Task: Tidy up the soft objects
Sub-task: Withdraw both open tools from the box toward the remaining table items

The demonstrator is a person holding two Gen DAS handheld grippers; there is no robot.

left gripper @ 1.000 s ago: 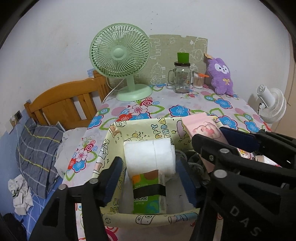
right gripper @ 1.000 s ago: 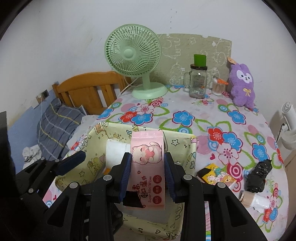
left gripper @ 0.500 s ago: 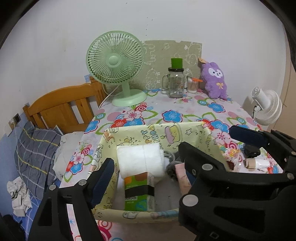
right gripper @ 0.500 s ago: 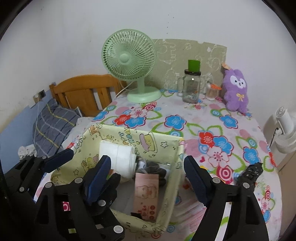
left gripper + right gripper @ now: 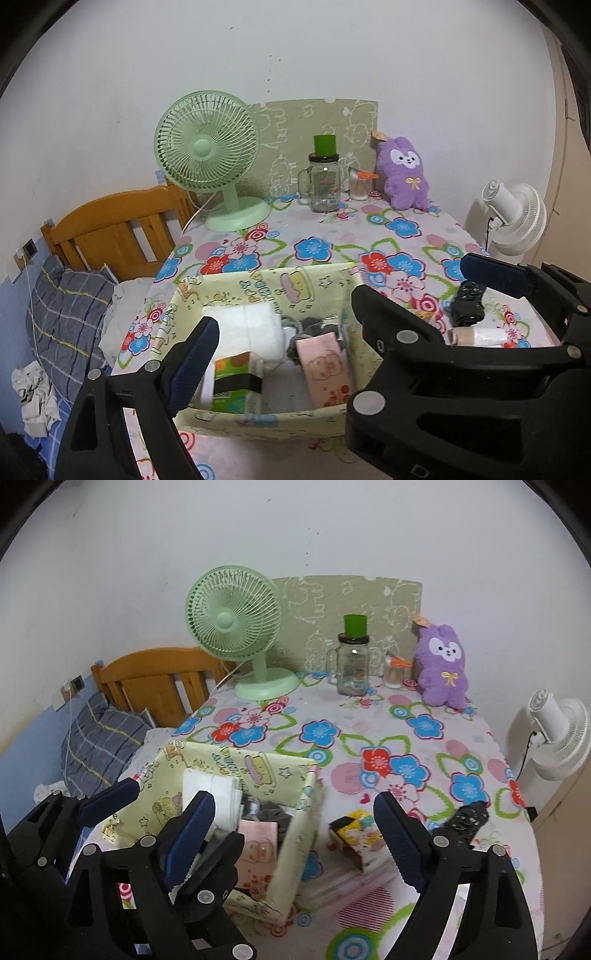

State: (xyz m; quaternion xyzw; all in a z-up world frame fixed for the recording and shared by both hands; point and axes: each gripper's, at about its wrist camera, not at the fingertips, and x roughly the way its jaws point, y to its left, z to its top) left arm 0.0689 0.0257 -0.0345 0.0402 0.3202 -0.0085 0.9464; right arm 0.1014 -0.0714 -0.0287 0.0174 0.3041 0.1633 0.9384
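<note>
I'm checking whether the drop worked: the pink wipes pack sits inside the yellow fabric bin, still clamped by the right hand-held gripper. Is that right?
Not quite. The pink wipes pack does sit inside the yellow fabric bin, but the right hand-held gripper is not clamping it: its jaws are opening, standing wide apart with the pack free of the pads. The right wrist view shows this.
</note>
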